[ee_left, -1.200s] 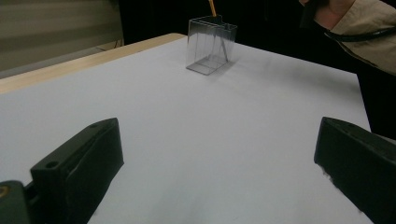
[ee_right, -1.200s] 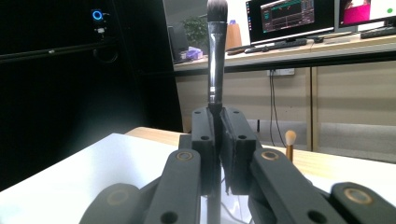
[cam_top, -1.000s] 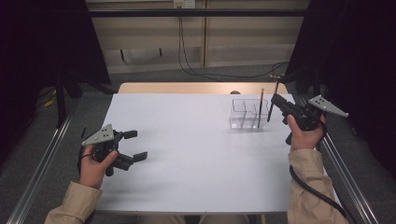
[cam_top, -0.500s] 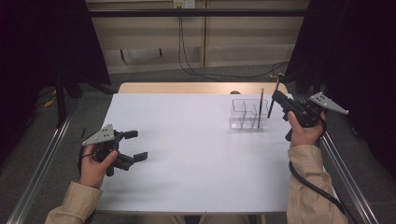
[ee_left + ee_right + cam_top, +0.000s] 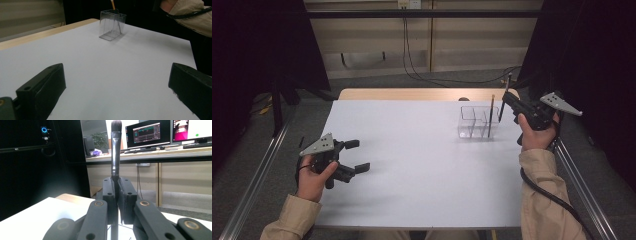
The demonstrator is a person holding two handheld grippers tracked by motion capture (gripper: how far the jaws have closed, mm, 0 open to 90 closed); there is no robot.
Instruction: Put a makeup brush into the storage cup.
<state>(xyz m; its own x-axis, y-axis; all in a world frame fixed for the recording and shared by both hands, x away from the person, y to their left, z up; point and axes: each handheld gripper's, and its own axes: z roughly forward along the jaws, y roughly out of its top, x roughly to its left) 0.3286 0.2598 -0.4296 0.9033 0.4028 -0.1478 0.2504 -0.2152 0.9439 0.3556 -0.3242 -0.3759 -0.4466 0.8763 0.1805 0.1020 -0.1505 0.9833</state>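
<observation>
The brush (image 5: 115,150) sits upright, clamped in your right gripper (image 5: 512,102), just beside the clear holder (image 5: 477,122). Going left to right: your left gripper (image 5: 354,156) rests near the table's (image 5: 422,165) left edge, jaws wide apart and empty; your right one is closed tight on the handle

A white table (image 5: 412,150) with a pale wooden strip along its far edge stands on a grey floor. Black curtains (image 5: 257,45) hang at both sides. Behind the table runs a beige wall panel, with thin black cables (image 5: 412,55) trailing down it to the floor. Metal rails (image 5: 252,170) flank the table left and right. In the right gripper view, a long desk (image 5: 160,152) holds lit computer monitors (image 5: 148,132) and a keyboard, and a small blue ring light (image 5: 44,130) glows in the dark at upper left.
</observation>
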